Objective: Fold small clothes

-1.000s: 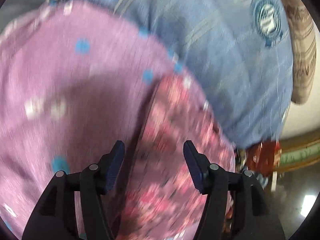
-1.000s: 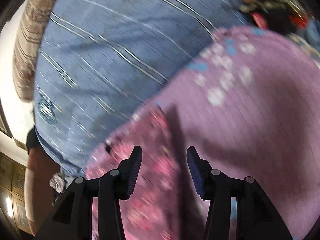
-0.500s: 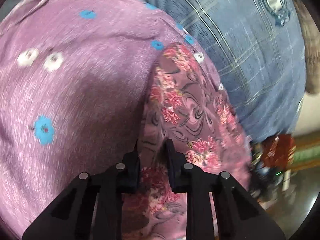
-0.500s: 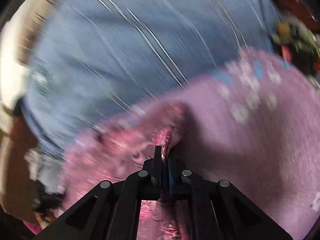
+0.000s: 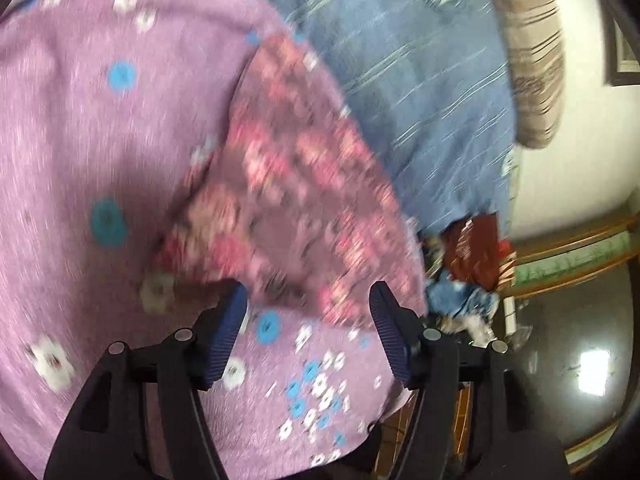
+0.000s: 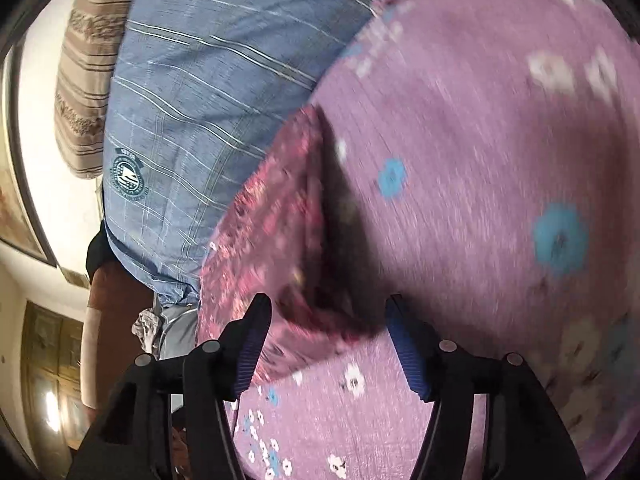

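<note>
A small floral garment [image 5: 296, 200], pink and maroon, lies folded over on a purple flowered bedspread [image 5: 100, 128]. In the left wrist view my left gripper [image 5: 308, 312] is at the garment's near edge, jaws opening, pads clear of the cloth. The right wrist view shows the same garment [image 6: 276, 240], its near edge just ahead of my right gripper [image 6: 326, 324]. That gripper's jaws are opening too, and nothing is pinched between them. Both views are blurred by motion.
A blue striped sheet [image 5: 420, 92] with a round logo [image 6: 127, 178] covers the bed beyond the bedspread. A brown striped pillow [image 6: 86, 80] leans on the white wall. Clutter and clothes [image 5: 468, 276] lie off the bed's side above a dark floor.
Half a second ago both grippers were shut on the garment's edge. Both have since let go and pulled back, and the garment now lies folded over itself.
</note>
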The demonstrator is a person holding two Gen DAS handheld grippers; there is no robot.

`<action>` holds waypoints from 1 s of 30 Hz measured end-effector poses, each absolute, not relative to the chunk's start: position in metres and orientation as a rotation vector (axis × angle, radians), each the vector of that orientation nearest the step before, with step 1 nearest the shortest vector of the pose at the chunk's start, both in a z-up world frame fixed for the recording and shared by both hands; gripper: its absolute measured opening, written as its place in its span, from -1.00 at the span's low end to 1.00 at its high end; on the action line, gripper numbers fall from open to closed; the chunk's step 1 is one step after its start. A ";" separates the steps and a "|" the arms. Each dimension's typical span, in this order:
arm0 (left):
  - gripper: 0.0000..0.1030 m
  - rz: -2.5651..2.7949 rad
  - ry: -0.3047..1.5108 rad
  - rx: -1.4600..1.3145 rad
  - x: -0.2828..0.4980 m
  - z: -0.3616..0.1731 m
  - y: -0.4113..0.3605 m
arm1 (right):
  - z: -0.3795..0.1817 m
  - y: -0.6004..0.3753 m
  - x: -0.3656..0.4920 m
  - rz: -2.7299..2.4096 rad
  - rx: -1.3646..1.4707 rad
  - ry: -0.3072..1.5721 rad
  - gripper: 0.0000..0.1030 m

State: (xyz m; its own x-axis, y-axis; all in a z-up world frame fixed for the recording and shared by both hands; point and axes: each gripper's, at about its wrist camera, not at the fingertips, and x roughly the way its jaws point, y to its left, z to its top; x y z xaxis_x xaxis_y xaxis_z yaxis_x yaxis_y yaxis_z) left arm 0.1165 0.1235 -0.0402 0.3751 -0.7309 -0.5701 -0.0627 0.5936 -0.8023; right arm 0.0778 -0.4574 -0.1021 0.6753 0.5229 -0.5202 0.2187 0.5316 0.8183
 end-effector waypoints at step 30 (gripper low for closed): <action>0.36 -0.331 1.089 -0.468 0.228 0.008 0.125 | -0.042 -0.472 0.179 0.125 0.917 0.819 -0.12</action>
State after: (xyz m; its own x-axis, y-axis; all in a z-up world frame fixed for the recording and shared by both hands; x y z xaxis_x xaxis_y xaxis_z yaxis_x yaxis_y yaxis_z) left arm 0.2284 0.1254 0.0075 0.4298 -0.4778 -0.7661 0.0295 0.8555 -0.5170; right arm 0.1793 -0.4721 -0.0420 0.6986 0.4254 -0.5754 0.2345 0.6236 0.7458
